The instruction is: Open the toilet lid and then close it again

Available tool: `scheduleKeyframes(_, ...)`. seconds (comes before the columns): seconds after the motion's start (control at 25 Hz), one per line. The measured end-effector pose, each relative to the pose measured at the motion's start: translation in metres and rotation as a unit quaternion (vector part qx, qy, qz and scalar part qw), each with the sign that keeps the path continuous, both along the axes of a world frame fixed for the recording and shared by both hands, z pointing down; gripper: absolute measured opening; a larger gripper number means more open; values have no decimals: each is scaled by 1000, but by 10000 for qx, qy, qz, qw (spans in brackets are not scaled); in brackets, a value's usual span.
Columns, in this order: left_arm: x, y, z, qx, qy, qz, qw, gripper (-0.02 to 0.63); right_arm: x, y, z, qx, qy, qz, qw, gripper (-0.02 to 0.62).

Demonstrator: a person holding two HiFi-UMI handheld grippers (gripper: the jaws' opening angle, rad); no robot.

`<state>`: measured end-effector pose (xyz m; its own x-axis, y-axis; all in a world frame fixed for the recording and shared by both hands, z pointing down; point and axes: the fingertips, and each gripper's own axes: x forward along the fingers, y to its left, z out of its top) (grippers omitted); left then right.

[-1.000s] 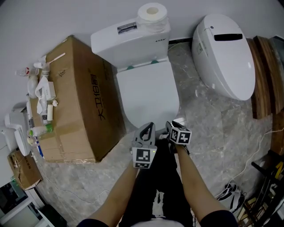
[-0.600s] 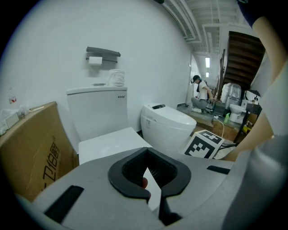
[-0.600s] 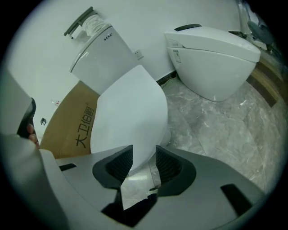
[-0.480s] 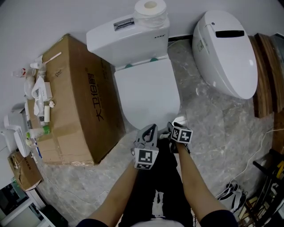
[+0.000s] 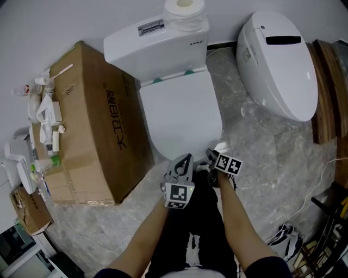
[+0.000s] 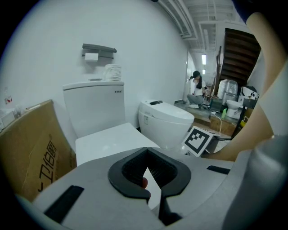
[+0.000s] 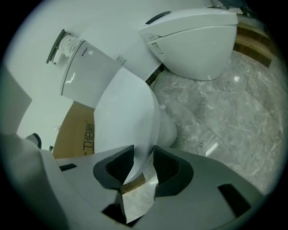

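Both jaws of the left hand-held gripper [image 5: 184, 159] are pressing together with nothing between, just beside the toilet's front. The right hand-held gripper [image 5: 212, 155] is clamping the front edge of the toilet lid [image 5: 182, 114], which is lying closed. Farther back, a paper roll [image 5: 186, 11] is standing on the tank [image 5: 152, 46].

Looks like a storeroom or showroom for bathroom ware, not a home bathroom. Holds a toilet [image 5: 179, 114] at upper centre and a second toilet [image 5: 277, 59] close by at upper right, on a marbled floor [image 5: 266, 163]. Adds a cardboard box [image 5: 92, 125] at left, wooden boards [image 5: 326, 87] at the right edge, cables [image 5: 318, 179] at lower right. Shows a staircase [image 6: 240, 54] at the upper right of the left gripper view.
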<state>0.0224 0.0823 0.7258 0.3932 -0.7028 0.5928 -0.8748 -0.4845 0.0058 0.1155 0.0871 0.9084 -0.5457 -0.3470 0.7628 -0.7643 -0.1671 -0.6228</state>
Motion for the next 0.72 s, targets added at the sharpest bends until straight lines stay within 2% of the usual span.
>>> scheduleKeyframes(0.12,-3,1,4,-23,-29,12,10000,2,3,1,0,-18,-409,441,9982,109)
scheduleKeyframes(0.2,-4,2,6,-34,-37,21,10000,2,6,0,0,-156,-839,930,9920,94)
scheduleKeyframes(0.28,-5,2,6,-33,-27,28,10000,2,7,0,1,-228,-1135,1190,9861,91)
scheduleKeyframes(0.44,-7,2,8,-54,52,1,10000,2,5,0,3,-61,-1094,881,9901,101)
scheduleKeyframes(0.52,-9,2,10,-69,65,-28,10000,2,5,0,2,-157,-1225,874,9885,101)
scheduleKeyframes(0.64,-10,3,11,-87,57,-30,9999,2,7,1,-2,-229,-1396,911,9857,50)
scheduleKeyframes(0.72,-10,3,11,-84,71,-23,9999,2,8,2,-4,-217,-1416,929,9853,46)
